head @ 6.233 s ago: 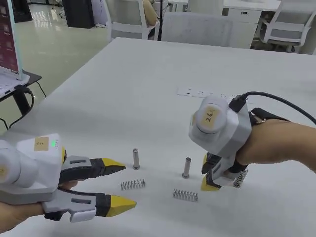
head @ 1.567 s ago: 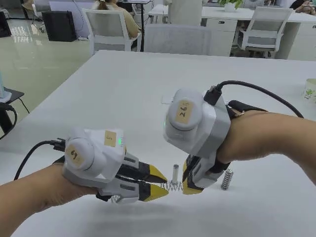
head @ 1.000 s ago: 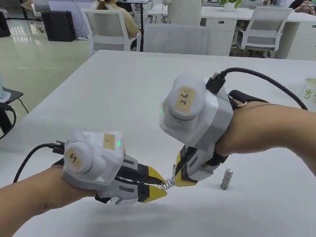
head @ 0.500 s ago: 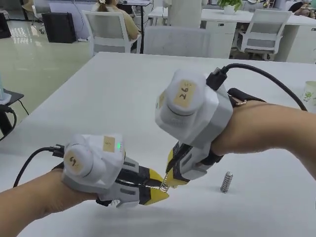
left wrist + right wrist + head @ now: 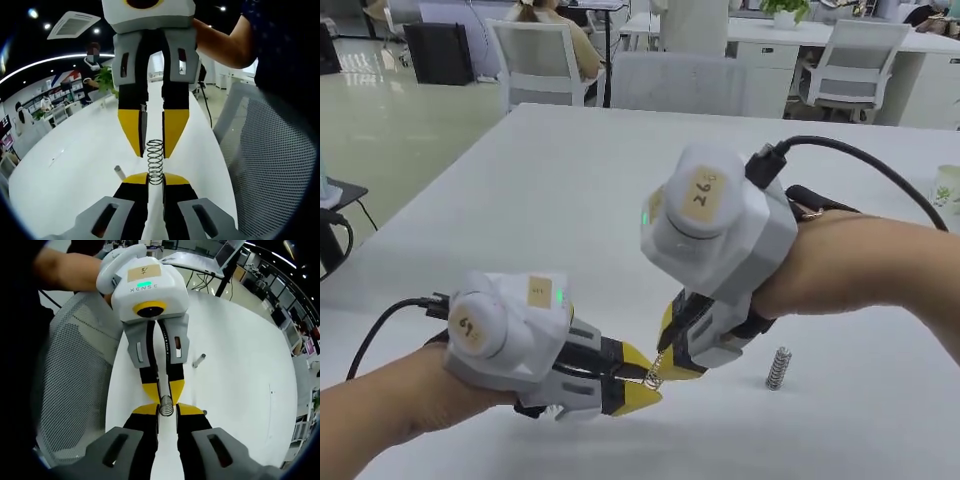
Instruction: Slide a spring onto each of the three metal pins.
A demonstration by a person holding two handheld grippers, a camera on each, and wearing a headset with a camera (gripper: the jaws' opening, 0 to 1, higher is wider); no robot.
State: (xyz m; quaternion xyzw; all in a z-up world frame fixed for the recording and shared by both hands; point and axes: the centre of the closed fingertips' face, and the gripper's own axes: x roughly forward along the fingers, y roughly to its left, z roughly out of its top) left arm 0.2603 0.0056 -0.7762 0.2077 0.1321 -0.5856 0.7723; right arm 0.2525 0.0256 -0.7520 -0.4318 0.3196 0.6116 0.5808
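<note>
**2nd spring pinched btw both grippers, not yet on a pin.**
Left gripper (image 5: 155, 178) tips are pressed nearly together on the near end of the spring (image 5: 155, 159). Right gripper (image 5: 168, 410) tips close on its other end, touching both sides, so the coil sits tilted btw the two, near-centre and seemingly just off the table (image 5: 570, 190). Right of it a loaded pin (image 5: 778, 368) stands w/ its coil already down over it. A bare pin (image 5: 118, 172) stands upright on the table beside the grippers. Step, as I judge it: re-gripping spring no. 2 to get it upright. Next move prob. needs one gripper to let go while the other holds the coil by its side, bore clear. Then line up over the bare pin & lower straight, w/ a light squeeze or the coil may buckle or pop out.
</note>
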